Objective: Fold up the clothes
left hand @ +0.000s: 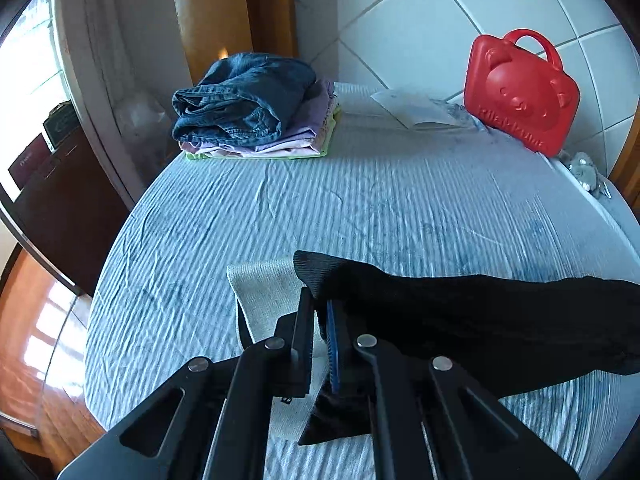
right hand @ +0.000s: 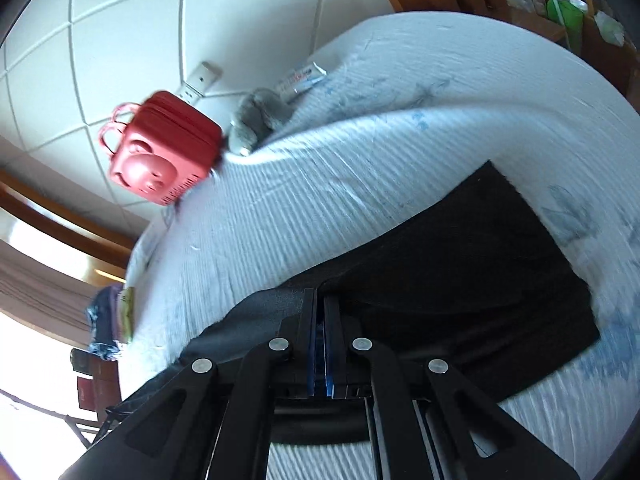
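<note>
A black garment hangs lifted above the pale blue bed, stretching off to the right in the left wrist view. My left gripper is shut on its upper left corner, with a light beige waistband showing beside the fingers. In the right wrist view the same black garment spreads flat over the bed. My right gripper is shut on its near edge, pads pressed together on the cloth.
A stack of folded clothes topped with jeans sits at the bed's far left corner. A red bear-faced case leans on the tiled wall, with a paper beside it. Grey soft toy lies by the wall.
</note>
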`<state>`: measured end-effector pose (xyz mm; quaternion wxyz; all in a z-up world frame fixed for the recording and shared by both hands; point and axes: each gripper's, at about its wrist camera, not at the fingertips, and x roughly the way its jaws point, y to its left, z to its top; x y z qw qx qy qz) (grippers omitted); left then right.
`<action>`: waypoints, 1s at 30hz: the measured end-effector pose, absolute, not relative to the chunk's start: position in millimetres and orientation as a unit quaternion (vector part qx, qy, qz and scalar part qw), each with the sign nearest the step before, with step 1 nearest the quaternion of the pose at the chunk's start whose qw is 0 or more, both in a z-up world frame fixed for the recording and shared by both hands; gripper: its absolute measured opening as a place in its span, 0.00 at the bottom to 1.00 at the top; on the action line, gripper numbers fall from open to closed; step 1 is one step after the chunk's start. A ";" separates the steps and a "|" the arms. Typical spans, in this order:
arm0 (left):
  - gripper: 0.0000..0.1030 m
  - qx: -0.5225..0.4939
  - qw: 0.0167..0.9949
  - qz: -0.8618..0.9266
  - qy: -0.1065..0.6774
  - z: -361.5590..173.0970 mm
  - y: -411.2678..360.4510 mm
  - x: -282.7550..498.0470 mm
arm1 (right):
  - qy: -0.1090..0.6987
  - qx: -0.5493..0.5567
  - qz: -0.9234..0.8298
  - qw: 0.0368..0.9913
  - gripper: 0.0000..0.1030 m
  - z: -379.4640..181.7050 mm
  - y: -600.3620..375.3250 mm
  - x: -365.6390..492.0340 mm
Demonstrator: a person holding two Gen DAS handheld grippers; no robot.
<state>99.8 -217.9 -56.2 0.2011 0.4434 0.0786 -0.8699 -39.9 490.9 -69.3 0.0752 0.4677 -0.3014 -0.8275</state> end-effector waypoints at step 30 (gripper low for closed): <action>0.05 0.522 0.216 -0.817 0.119 -139.3 -197.9 76.0 | -0.137 0.553 -0.822 -0.021 0.06 -124.5 532.0 -63.8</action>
